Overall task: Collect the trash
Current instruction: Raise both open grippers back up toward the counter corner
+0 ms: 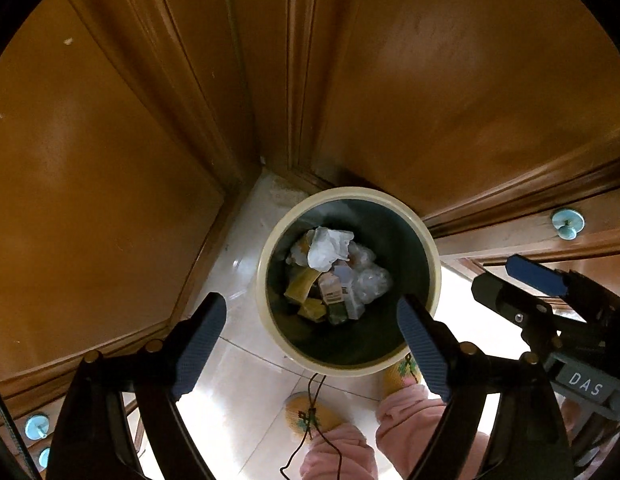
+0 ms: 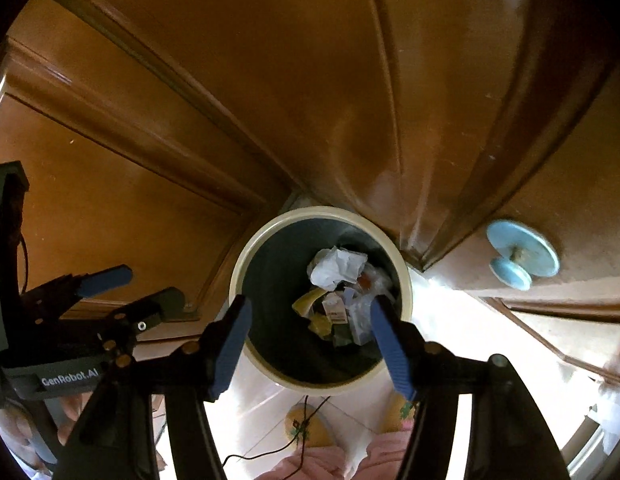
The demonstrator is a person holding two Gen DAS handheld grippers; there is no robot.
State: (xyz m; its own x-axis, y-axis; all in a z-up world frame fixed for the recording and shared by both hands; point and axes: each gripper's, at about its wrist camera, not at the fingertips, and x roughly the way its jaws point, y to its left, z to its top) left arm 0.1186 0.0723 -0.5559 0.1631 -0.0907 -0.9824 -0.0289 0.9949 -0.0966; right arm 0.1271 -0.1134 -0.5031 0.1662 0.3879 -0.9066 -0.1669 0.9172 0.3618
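A round bin with a cream rim (image 1: 350, 194) (image 2: 322, 212) stands on the pale floor in a corner of wooden cabinets. Inside lie a crumpled white paper (image 1: 328, 248) (image 2: 338, 266), yellow wrappers (image 1: 299, 286), a small carton (image 1: 332, 292) and clear plastic (image 1: 374, 280). My left gripper (image 1: 312, 302) (image 2: 145, 286) hangs over the bin, pointing down, its jaws open and empty. My right gripper (image 2: 310, 304) (image 1: 506, 276) hovers beside it over the bin, also open with nothing between its pads.
Brown cabinet doors (image 1: 109, 140) close in the bin on the far sides, with light blue knobs (image 1: 568, 222) (image 2: 522, 254). A person's yellow slippers (image 1: 310, 412) and pink trouser legs (image 1: 406, 420) stand just before the bin. A thin dark cord (image 1: 314, 420) dangles there.
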